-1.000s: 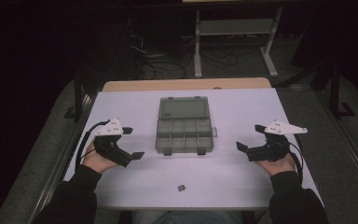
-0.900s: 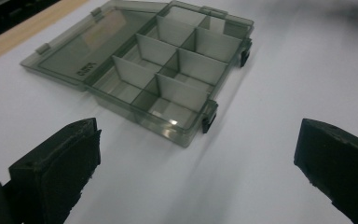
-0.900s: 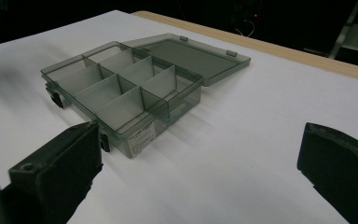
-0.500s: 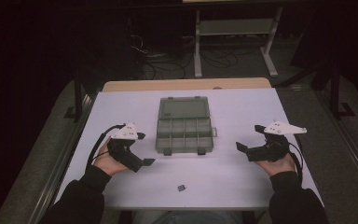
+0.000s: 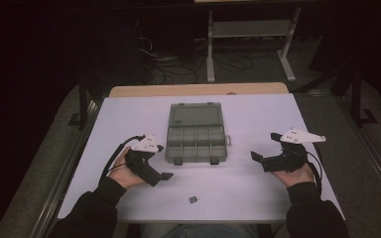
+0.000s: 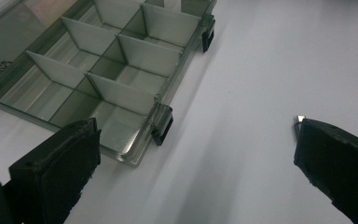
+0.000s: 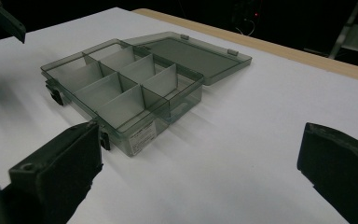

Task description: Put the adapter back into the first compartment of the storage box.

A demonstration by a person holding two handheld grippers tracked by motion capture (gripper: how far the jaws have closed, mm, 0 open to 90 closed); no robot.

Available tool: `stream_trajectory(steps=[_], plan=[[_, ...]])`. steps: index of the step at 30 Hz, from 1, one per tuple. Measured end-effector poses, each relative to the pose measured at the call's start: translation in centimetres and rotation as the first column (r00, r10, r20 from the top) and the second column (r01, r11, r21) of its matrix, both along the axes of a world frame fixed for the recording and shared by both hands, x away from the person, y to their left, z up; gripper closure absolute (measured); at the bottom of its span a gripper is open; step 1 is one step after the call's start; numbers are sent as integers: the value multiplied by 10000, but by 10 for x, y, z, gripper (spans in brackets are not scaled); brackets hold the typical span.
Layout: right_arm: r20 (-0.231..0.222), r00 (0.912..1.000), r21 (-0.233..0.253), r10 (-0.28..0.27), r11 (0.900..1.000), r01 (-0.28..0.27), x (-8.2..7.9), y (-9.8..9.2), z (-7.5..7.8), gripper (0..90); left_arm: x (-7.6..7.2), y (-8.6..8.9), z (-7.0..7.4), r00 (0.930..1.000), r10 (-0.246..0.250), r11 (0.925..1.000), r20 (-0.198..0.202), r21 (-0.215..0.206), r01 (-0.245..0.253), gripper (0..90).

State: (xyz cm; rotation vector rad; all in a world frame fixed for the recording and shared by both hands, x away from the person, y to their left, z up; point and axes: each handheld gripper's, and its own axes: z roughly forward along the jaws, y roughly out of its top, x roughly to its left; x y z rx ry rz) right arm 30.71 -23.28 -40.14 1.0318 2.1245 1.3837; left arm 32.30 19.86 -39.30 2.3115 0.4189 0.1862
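the grey compartment box lies open on the white table, its lid flat behind it, between the two tongs. the left gripper hovers just off its near left corner, jaws spread wide and empty. the right gripper sits farther out on the other side, jaws also wide apart. a small dark piece lies nearer the person than the left gripper.

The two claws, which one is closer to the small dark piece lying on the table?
The left claw: in the high view it sits just up and left of the small dark piece, while the right claw is farther off across the table.
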Motion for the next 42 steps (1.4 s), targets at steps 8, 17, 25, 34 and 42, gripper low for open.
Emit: stream_trajectory(steps=[8, 17, 25, 34, 42], plan=[[-53, 10000, -24, 38, 10000, -38, 0, 1, 0, 0, -2, -10, -4, 9997, -181, 9998, -134, 59, 182, 0], [-66, 10000, -33, 51, 10000, -51, 0, 1, -1, 0, -5, -25, -7, 9985, -514, 9985, -206, 195, 518, 0], [-42, 10000, -94, 76, 9999, -77, 0, 2, 0, 0, -10, -37, -7, 9962, -848, 9959, -205, 304, 854, 0], [-60, 9999, -155, 124, 9998, -125, 0, 3, 0, 0, -15, -47, -11, 9926, -1162, 9920, -356, 461, 1178, 0], [-71, 9998, -190, 163, 9997, -164, 0, 4, 0, 0, -22, -57, -15, 9882, -1476, 9865, -421, 648, 1501, 0]])
